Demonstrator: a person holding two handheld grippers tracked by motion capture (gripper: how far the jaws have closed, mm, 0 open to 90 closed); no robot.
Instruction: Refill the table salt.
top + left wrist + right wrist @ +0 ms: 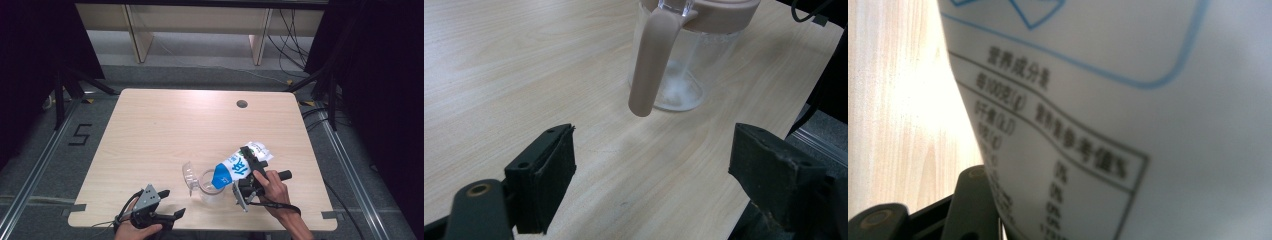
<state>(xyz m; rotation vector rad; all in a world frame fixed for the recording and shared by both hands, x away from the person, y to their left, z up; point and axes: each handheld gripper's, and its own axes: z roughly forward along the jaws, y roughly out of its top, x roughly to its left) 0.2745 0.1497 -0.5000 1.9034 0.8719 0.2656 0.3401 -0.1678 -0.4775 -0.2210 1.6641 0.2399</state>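
Carton (236, 167), tipped over jug (210, 186), hides right jaws gripping it; left jaws gape empty.

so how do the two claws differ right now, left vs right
The left claw stands open with nothing between its jaws, low at the near table edge; the right claw is shut on the blue and white carton. The left one points across the table toward the clear jug; the right tilts the carton over that jug. Both are black and hand-held.
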